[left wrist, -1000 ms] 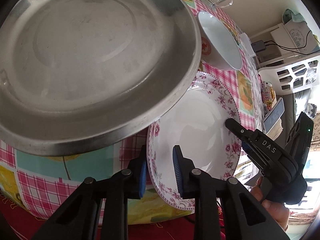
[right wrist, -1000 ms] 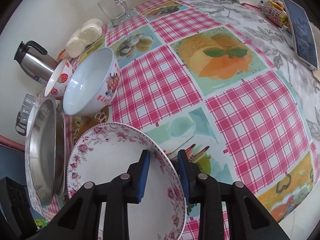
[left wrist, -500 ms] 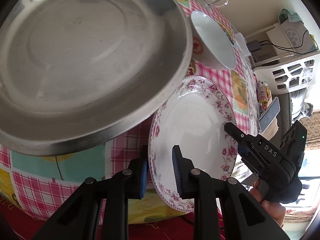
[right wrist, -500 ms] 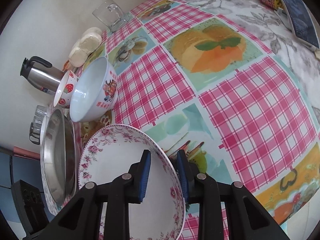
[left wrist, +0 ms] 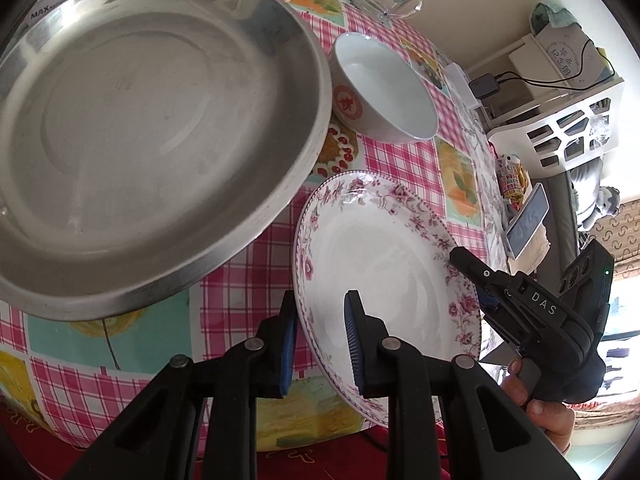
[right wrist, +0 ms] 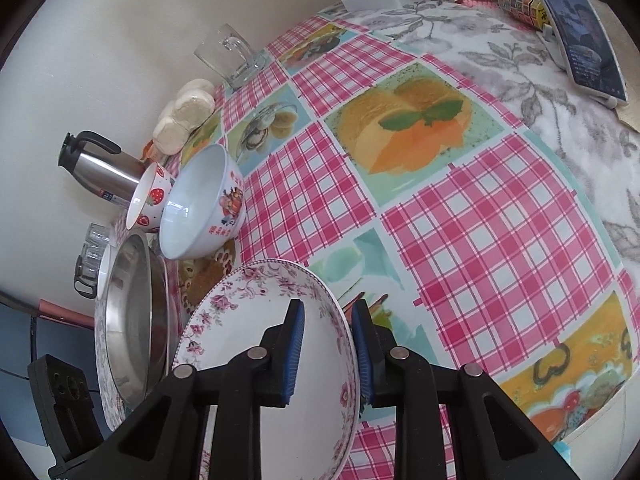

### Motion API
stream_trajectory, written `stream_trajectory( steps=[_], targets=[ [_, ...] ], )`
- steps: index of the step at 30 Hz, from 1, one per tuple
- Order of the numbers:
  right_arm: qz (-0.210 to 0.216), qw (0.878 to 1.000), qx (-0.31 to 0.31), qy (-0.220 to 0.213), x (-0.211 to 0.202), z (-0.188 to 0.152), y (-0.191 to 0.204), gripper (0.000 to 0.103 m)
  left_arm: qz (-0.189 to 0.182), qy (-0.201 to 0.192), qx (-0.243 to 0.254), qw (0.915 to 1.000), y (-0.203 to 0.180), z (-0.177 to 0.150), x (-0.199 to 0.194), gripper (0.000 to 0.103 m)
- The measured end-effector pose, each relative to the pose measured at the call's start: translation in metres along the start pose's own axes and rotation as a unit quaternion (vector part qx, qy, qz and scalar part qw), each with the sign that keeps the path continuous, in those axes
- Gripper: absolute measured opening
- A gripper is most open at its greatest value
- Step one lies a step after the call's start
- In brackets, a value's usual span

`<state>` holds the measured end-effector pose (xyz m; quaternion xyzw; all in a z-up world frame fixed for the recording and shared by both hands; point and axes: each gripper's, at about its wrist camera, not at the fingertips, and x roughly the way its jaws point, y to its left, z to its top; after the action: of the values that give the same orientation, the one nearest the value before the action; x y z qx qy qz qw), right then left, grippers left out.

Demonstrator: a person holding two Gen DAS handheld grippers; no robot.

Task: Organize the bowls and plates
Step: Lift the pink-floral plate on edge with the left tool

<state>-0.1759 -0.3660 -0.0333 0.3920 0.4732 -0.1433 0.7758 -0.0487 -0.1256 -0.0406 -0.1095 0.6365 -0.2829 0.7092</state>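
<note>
A white plate with a pink floral rim (left wrist: pixel 380 264) (right wrist: pixel 248 340) is held tilted just over the checked tablecloth, near the table's front edge. My left gripper (left wrist: pixel 320 340) is shut on its left rim. My right gripper (left wrist: pixel 468 280) (right wrist: pixel 328 340) straddles the opposite rim, jaws closing with the rim between the blue pads. A large steel plate (left wrist: pixel 140 120) (right wrist: pixel 132 328) lies to the left on another floral plate. Behind stands a white bowl with red print (left wrist: pixel 384 92) (right wrist: pixel 200 204).
A strawberry cup (right wrist: pixel 148 200), a steel kettle (right wrist: pixel 100 168) and round buns (right wrist: pixel 184 116) line the wall side. A glass mug (right wrist: pixel 232 56) stands farther back. A phone (right wrist: pixel 576 32) leans at the table's far right. A hand (left wrist: pixel 548 412) holds the right gripper.
Both grippers keep hold of the floral plate. It has edged away from the steel plate, and the white bowl shows more fully in the left wrist view.
</note>
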Motion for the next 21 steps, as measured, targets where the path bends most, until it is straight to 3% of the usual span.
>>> stream_trajectory(
  steps=[21],
  targets=[
    [0.004,1.000,-0.011,-0.023,-0.009,0.000,0.001,0.010,-0.003,-0.035,0.022,0.9992,-0.007,0.004,-0.013,0.024]
  ],
)
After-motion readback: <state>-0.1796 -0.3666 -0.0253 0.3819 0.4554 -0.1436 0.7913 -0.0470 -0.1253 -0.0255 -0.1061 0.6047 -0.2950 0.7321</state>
